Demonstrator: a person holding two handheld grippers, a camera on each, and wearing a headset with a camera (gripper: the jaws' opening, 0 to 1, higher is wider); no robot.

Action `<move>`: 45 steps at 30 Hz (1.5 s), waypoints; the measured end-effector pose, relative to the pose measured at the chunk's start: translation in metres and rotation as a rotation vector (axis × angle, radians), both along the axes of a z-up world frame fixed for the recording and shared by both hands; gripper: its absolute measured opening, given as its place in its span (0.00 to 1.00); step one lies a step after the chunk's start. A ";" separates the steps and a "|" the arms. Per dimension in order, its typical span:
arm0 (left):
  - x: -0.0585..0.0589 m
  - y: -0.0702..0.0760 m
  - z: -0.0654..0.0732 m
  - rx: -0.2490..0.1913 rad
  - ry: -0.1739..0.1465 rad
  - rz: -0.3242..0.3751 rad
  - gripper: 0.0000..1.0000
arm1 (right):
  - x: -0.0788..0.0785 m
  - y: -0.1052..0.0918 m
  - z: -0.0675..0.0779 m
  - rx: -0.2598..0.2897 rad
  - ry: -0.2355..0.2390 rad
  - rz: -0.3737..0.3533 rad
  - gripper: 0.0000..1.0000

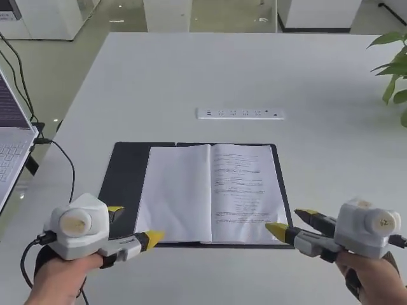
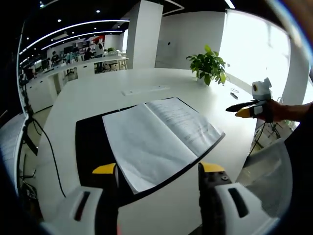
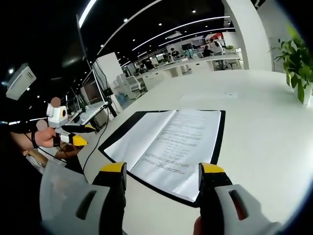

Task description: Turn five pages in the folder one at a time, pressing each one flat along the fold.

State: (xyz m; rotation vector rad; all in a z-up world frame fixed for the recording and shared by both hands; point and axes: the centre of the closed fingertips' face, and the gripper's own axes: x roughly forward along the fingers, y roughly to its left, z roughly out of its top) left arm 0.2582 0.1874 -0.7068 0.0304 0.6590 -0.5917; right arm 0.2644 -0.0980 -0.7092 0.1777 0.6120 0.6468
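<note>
My folder [image 1: 124, 184] lies open and flat, a blank page [image 1: 175, 194] left of its fold [image 1: 210, 190], a printed page [image 1: 245, 190] right of it. My left gripper [image 1: 136, 222] hovers off the folder's near left corner and my right gripper [image 1: 289, 220] off its near right corner, both with jaws apart and empty. I judge a turn is about to start: next, pinch only the top printed sheet by its near corner and carry it over the fold

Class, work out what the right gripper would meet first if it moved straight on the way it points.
The right gripper would likely meet the printed page of the folder near its closest corner, though depth is unclear.
</note>
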 end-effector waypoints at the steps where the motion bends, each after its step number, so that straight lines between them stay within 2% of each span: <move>1: -0.001 0.000 0.001 -0.005 -0.001 -0.003 0.67 | -0.001 -0.002 0.002 -0.003 -0.004 -0.005 0.59; 11: -0.007 0.005 0.011 -0.028 -0.017 0.007 0.71 | -0.018 -0.012 0.007 -0.011 -0.012 -0.030 0.64; 14: -0.010 0.006 0.012 -0.022 -0.021 0.005 0.71 | -0.025 -0.013 0.003 -0.023 -0.007 -0.040 0.64; 17: -0.012 0.006 0.012 -0.017 -0.018 0.002 0.70 | -0.030 -0.013 0.003 -0.009 -0.006 -0.058 0.64; 25: -0.005 -0.002 0.018 -0.017 -0.028 -0.017 0.70 | -0.035 -0.020 0.005 -0.002 -0.007 -0.089 0.64; 31: 0.002 -0.017 0.024 -0.019 -0.039 -0.054 0.69 | -0.035 -0.024 0.009 -0.001 -0.012 -0.106 0.64; 39: 0.005 -0.041 0.022 -0.029 -0.032 -0.108 0.69 | -0.040 -0.025 0.006 -0.002 -0.003 -0.115 0.63; 45: 0.005 -0.068 0.019 -0.037 -0.018 -0.167 0.68 | -0.042 -0.024 0.006 0.001 0.004 -0.111 0.63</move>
